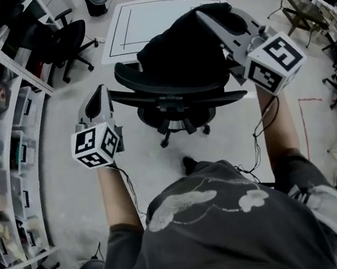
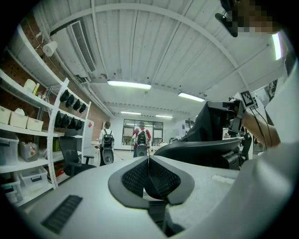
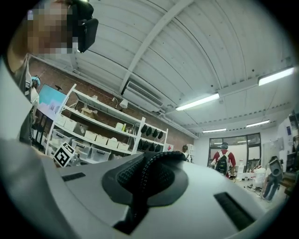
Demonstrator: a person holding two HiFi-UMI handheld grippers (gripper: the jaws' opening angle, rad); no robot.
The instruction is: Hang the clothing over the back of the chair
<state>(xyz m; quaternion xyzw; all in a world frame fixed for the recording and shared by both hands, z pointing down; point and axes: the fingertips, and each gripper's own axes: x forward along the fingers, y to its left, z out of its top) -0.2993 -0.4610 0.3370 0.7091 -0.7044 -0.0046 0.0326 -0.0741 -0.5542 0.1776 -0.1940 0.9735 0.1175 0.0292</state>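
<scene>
A black office chair (image 1: 175,92) stands in front of me, its curved backrest (image 2: 201,149) toward me. My right gripper (image 1: 201,15) reaches over it from the right and is shut on a bunched black garment (image 1: 178,48), which hangs above the seat and just past the backrest. In the right gripper view a black strip of the cloth (image 3: 140,186) runs between the closed pads (image 3: 121,175). From the left gripper view the garment (image 2: 215,121) rises above the backrest. My left gripper (image 1: 101,90) stays left of the chair, apart from it, its jaws (image 2: 148,161) closed together with nothing in them.
White shelving with storage bins (image 1: 9,153) runs along the left. A second black office chair (image 1: 68,42) stands at the back left beside a white mat (image 1: 139,16) on the floor. Cables trail at the right. People with backpacks (image 2: 140,140) stand far off.
</scene>
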